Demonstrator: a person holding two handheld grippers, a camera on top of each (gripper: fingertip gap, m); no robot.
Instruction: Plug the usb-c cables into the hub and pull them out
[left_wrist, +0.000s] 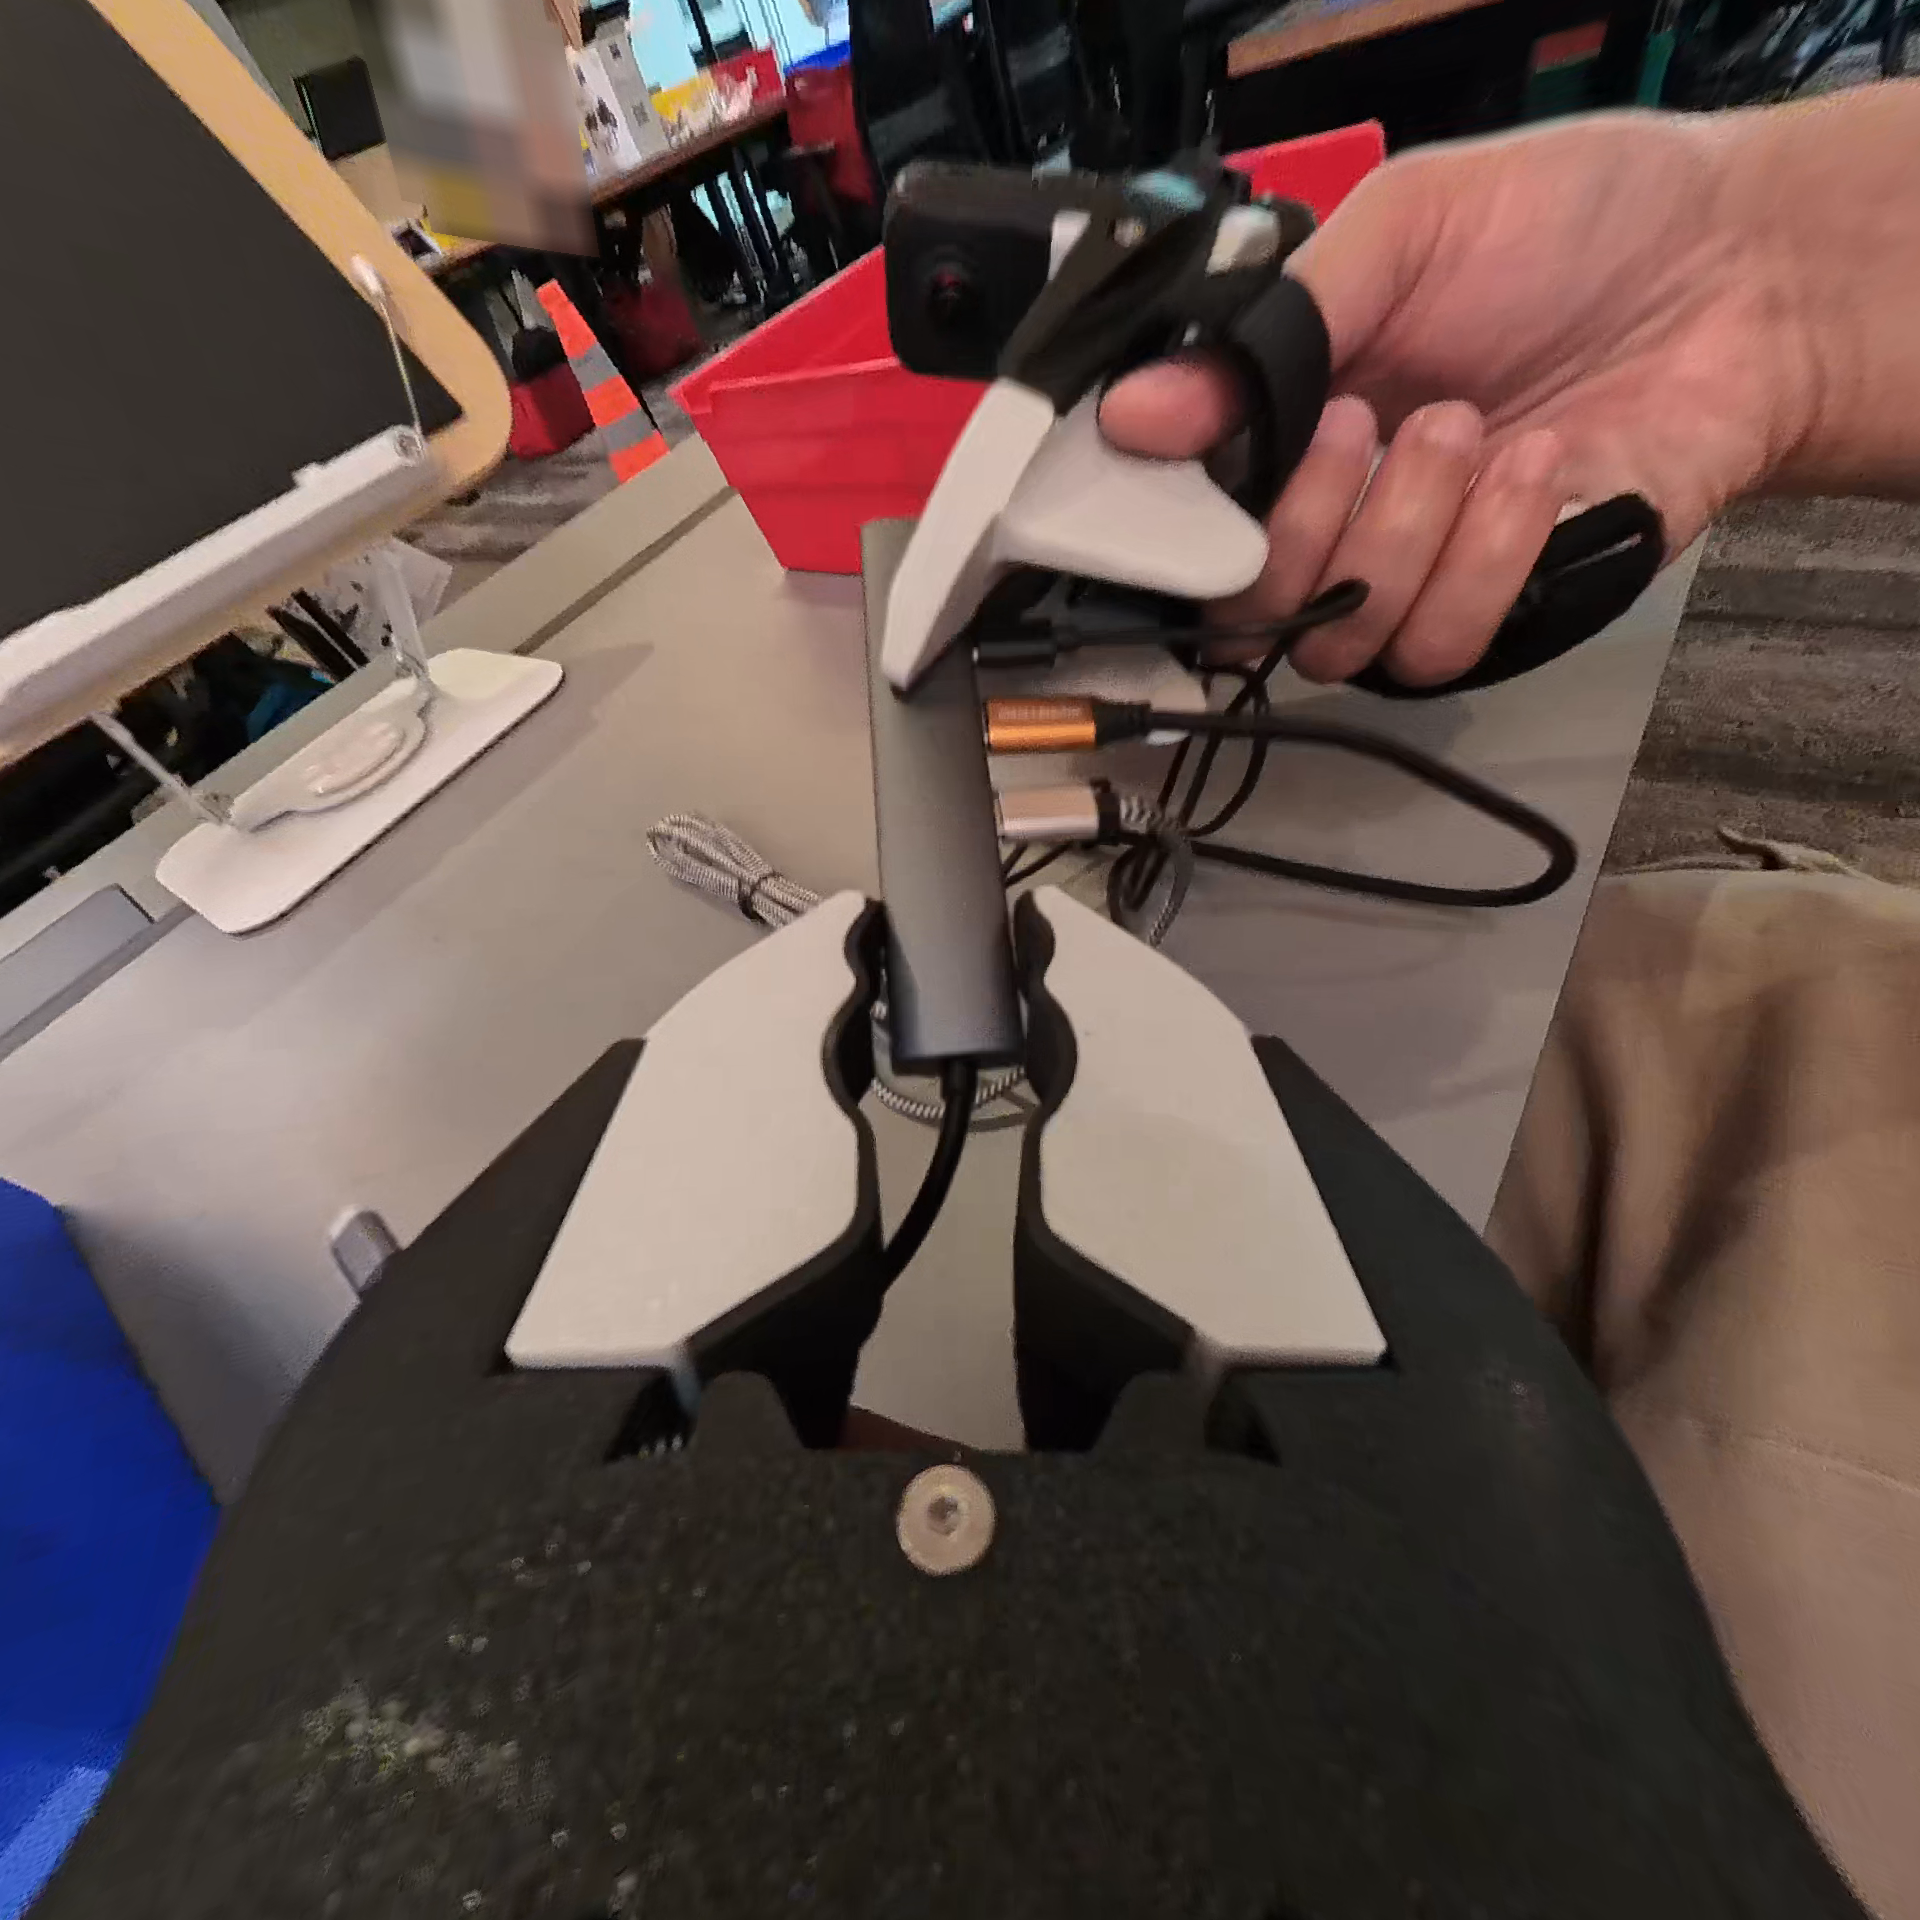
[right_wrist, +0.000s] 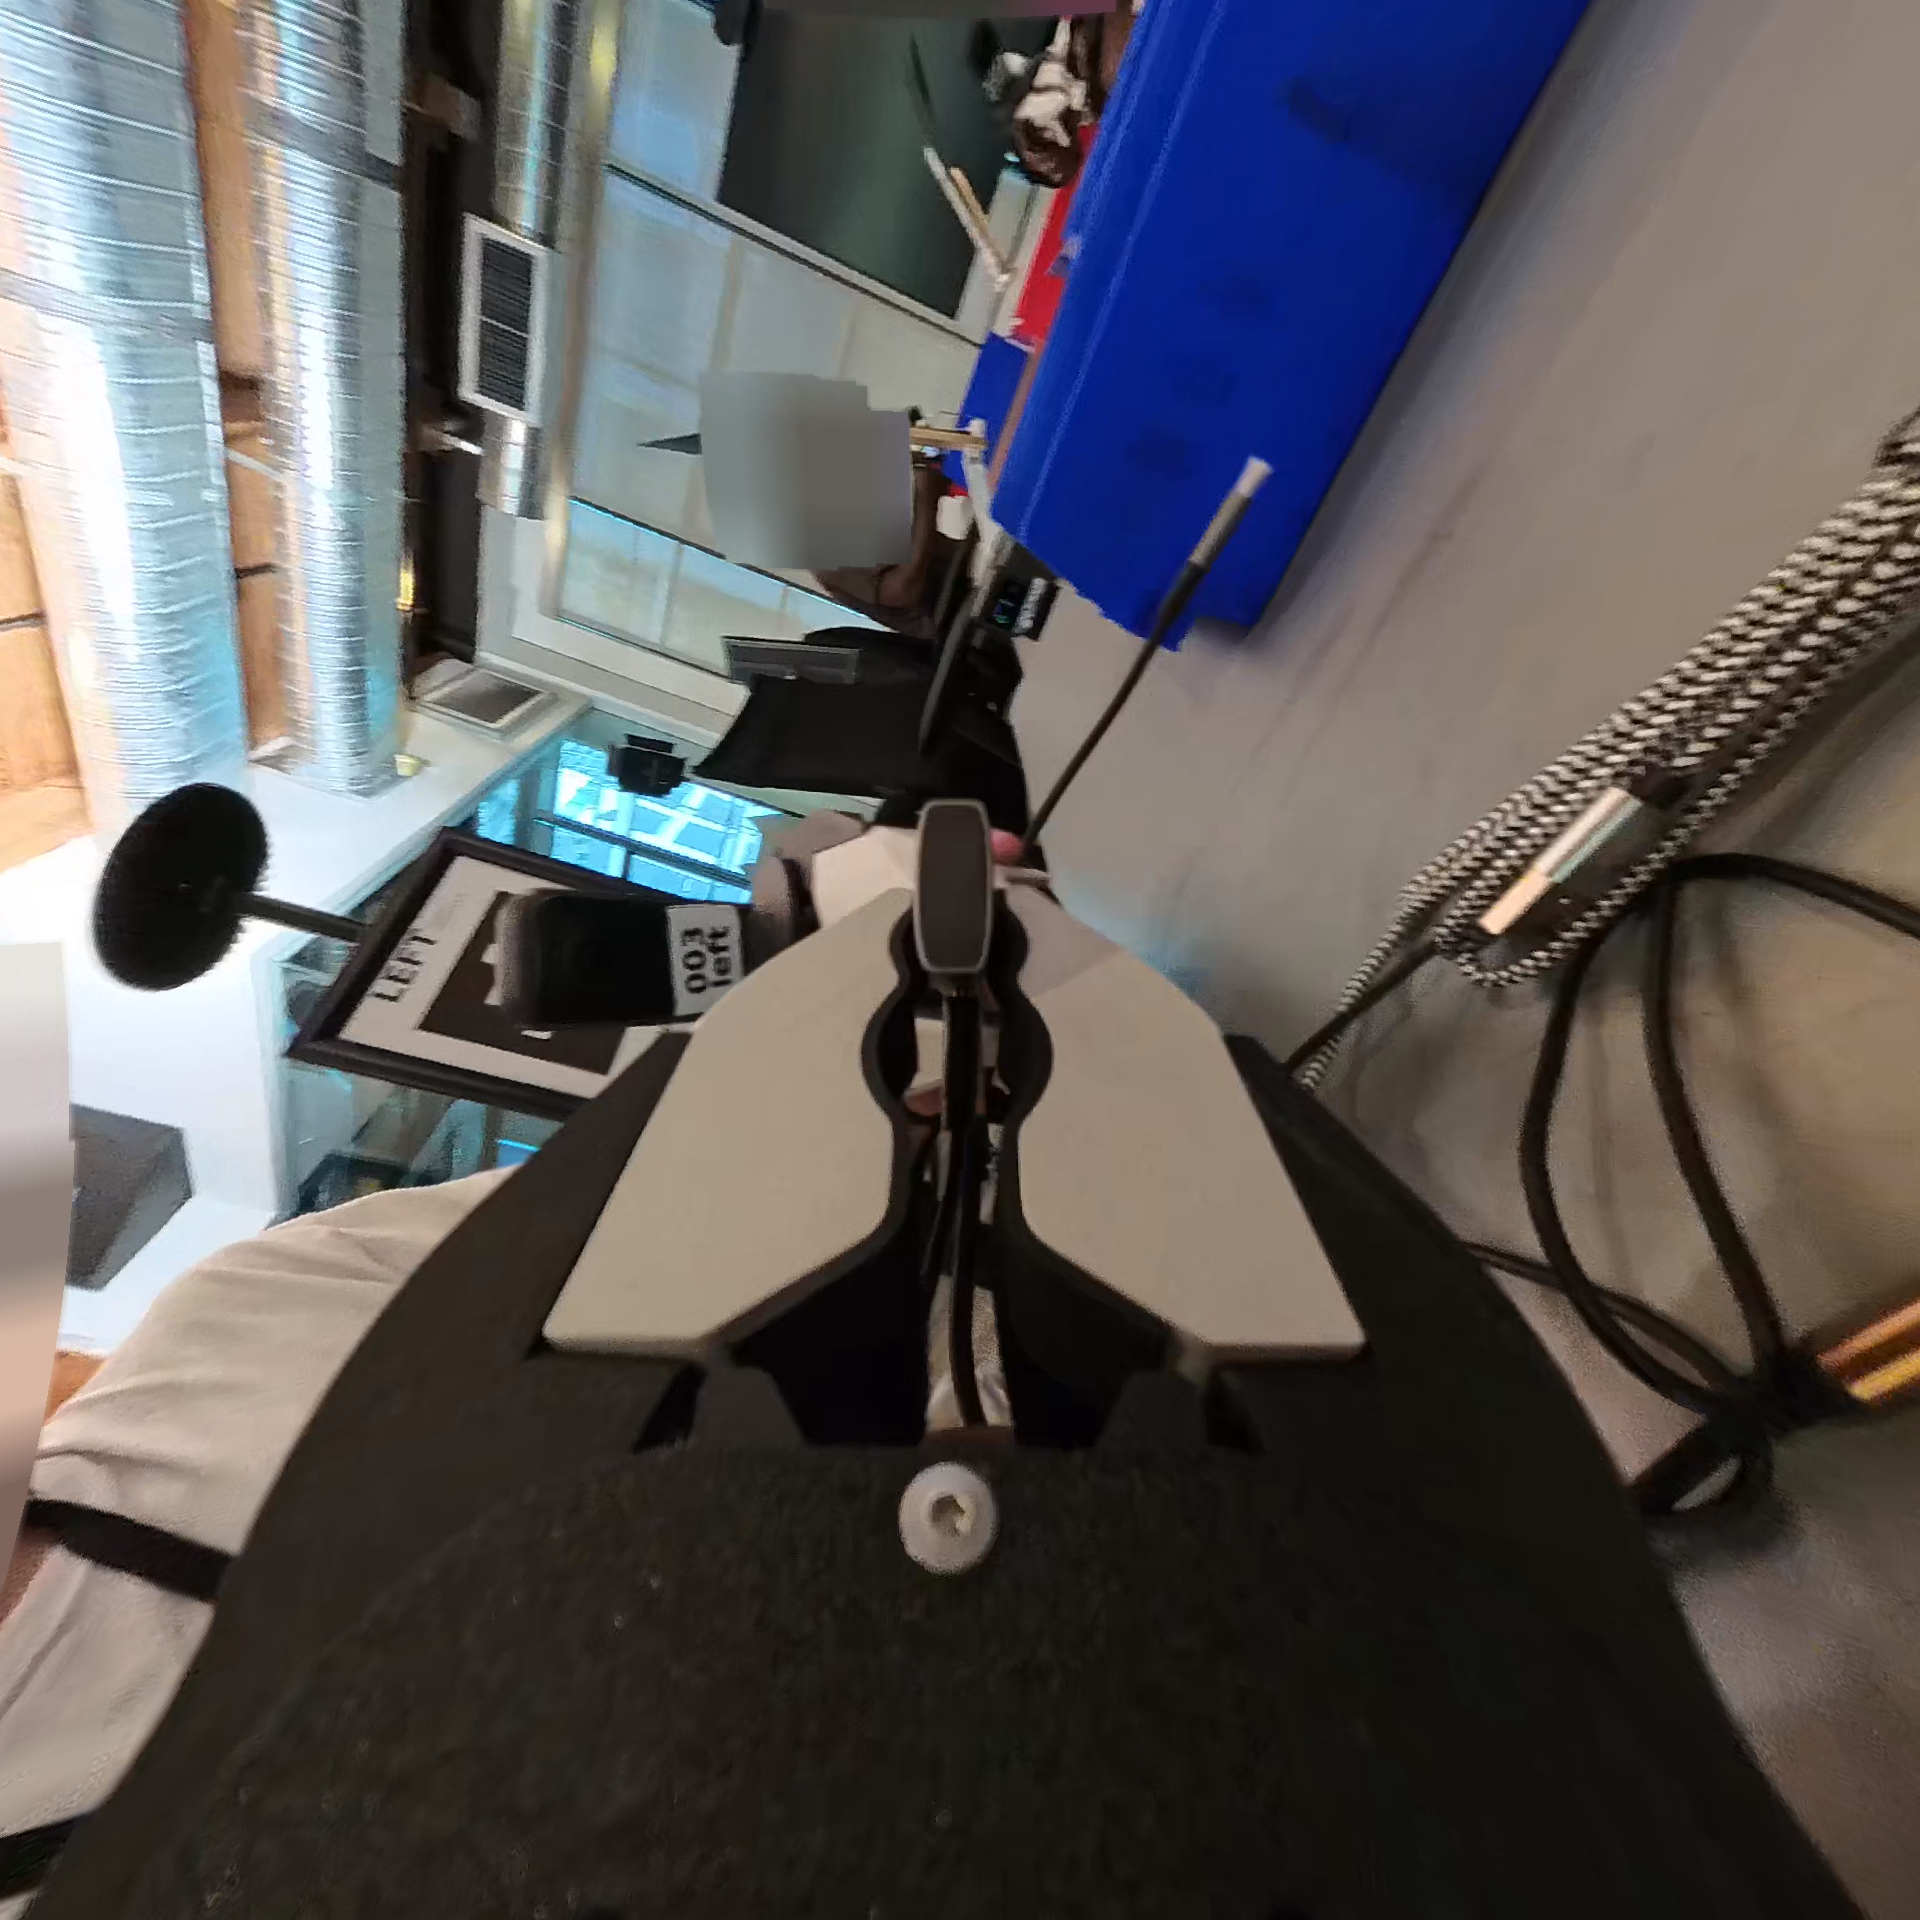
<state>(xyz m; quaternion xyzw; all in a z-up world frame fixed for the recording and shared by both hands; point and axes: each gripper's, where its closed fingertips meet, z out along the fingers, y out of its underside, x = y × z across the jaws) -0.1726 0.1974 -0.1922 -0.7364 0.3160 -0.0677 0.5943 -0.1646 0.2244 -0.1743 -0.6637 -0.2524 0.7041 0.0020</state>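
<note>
Stretching away under both grippers is a plain grey tabletop, with a seam line running toward 11 o'clock in the left wrist view. On it, at 9 o'clock, stands a white stand carrying a dark tilted panel with a tan rim. A red bin sits at 12 o'clock, a blue bin at the near left edge. Beyond the table, an orange traffic cone and cluttered workbenches fill the room; the right wrist view, rolled sideways, shows silver ducting and glass partitions.

The left gripper is pinched on the near end of the slim grey hub, which rises upright above the table. The right gripper, held in a hand, touches the hub's far end; in its own view its fingers are closed on a dark cable plug. An orange plug and a silver plug sit along the hub's right side, black cables looping at 3 o'clock. A braided cable lies coiled at 10 o'clock.
</note>
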